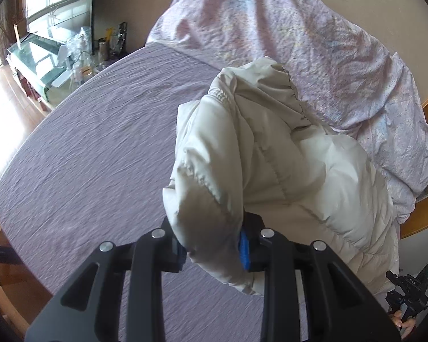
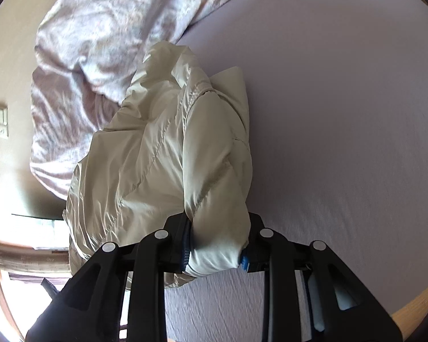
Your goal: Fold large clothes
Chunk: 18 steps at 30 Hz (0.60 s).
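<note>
cream quilted puffer jacket (image 1: 285, 154), one only, lies bunched on the bed (image 1: 94, 148), its long axis running away from both cameras toward the rumpled floral duvet (image 1: 285, 28) at the far end. its hood (image 1: 259, 85) points that way and touches the duvet's edge. two tools grip it at the near end: the left tool (image 1: 214, 245) is clenched on a puffy fold of the jacket between its blue pads, and the right tool (image 2: 216, 248) is likewise clenched on a rounded roll of jacket fabric. lavender sheet covers the mattress. one cluttered glass-topped cabinet (image 1: 42, 54) stands beyond the bed's far left corner.
</note>
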### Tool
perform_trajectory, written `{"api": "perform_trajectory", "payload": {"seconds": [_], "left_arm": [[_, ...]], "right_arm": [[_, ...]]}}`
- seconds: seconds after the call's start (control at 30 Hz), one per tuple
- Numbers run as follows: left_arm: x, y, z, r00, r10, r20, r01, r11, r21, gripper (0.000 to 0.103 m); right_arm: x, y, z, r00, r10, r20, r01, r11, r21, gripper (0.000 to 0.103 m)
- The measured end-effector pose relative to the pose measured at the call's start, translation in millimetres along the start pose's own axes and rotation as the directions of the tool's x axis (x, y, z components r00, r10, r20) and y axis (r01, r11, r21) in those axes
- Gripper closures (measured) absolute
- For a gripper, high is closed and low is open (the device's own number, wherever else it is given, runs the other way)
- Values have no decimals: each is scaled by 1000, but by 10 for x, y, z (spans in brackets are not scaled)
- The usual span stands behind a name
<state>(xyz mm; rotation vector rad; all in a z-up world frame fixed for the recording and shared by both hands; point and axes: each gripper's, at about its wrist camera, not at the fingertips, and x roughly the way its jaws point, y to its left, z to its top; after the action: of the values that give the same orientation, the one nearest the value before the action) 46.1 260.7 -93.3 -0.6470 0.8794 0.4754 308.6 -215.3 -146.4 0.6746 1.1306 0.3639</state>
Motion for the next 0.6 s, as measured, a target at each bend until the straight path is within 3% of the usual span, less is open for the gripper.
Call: {"api": "perform_trajectory", "payload": {"seconds": [0.23,0.37,0.47,0.6], "left_arm": [[-156,233,-148,1000,18,-6,-18,1000,-14,74],[-85,257,-176,999,46,-25,-47,999,-22,67],[-66,280,-178,998,59,-33,-60,998,-27,47],[-40,306,-179,997,70,-35,-71,997,-40,29]], "right_arm": [[-69,-53,-258,1000,-18,-16,17,1000,-26,76],[-62,71,-202,994,-107,-3,107,992,-63,64],[-199,223,-124,973,-214,86,222,969,-107,54],[-304,499,-7,948,-257,186,287,944,-160,49]]}}
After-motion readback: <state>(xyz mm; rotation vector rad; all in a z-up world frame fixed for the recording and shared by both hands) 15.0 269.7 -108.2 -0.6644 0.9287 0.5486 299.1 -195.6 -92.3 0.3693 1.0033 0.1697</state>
